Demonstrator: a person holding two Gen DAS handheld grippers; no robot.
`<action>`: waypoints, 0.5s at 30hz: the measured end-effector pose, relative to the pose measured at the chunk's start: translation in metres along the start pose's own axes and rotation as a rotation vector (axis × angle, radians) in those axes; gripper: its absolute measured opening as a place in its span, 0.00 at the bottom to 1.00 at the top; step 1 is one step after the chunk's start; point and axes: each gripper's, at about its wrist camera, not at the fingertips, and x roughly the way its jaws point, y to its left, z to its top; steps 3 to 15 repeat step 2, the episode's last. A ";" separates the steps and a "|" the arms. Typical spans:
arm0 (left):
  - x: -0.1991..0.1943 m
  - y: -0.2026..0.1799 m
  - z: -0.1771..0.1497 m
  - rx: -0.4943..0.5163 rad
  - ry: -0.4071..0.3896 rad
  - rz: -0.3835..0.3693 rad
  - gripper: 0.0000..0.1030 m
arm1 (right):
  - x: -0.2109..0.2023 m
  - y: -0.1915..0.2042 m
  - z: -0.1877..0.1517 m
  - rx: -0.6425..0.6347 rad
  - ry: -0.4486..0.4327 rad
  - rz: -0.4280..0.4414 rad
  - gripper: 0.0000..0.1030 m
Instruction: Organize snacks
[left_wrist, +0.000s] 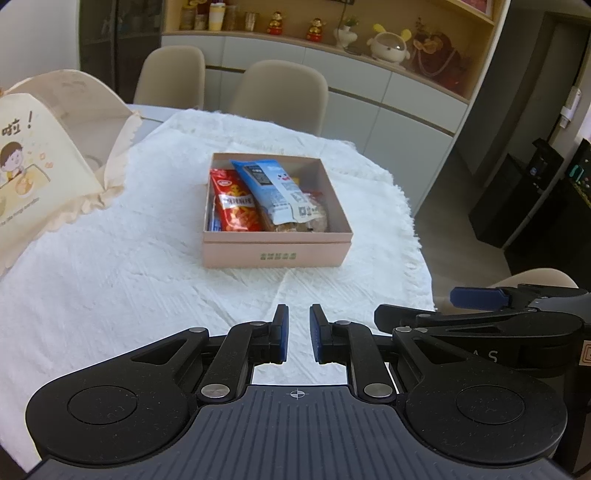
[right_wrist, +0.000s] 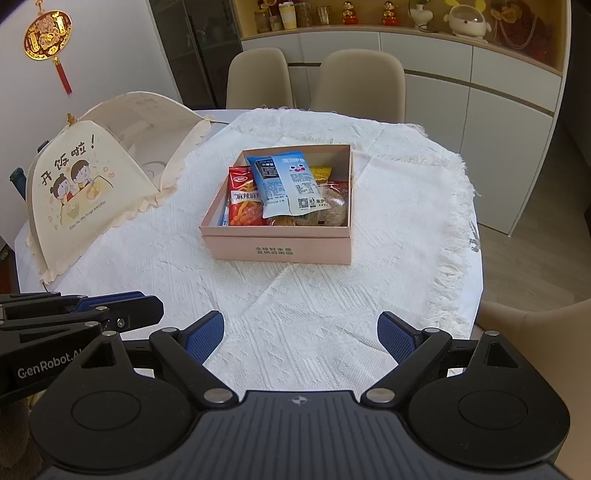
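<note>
Blue ribbed pads line both of my grippers, and neither touches anything. My left gripper (left_wrist: 298, 332) has its fingers drawn in to a narrow slit with nothing between them, clenched on air above the white textured tablecloth (left_wrist: 129, 277). My right gripper (right_wrist: 301, 338) stands released, its fingers spread wide and empty, with only cloth showing in the gap.

Straight ahead of both sets of fingertips, well apart from them, sits the open pale pink cardboard box (right_wrist: 280, 247) on the cloth. Inside it a blue and white snack packet (right_wrist: 286, 184) lies tilted on top, a red snack packet (right_wrist: 243, 201) lies to its left, and a yellow packet (right_wrist: 321, 172) peeks out behind it. Beneath the blue packet are what look like clear-wrapped brown pastries (right_wrist: 325, 212), though they are mostly covered and hard to make out. A thin blue item against the box's left wall is nearly hidden.

Off to the left of my fingers stands a cream fabric food cover with cartoon children (right_wrist: 96, 184), cut off by the edge in the left wrist view.
</note>
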 end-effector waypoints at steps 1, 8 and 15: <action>0.001 0.000 0.001 0.002 0.000 0.008 0.16 | 0.001 0.000 -0.001 0.000 0.000 -0.002 0.88; 0.002 0.001 0.000 0.005 0.001 0.015 0.16 | 0.002 0.000 -0.002 0.000 0.000 -0.004 0.88; 0.002 0.001 0.000 0.005 0.001 0.015 0.16 | 0.002 0.000 -0.002 0.000 0.000 -0.004 0.88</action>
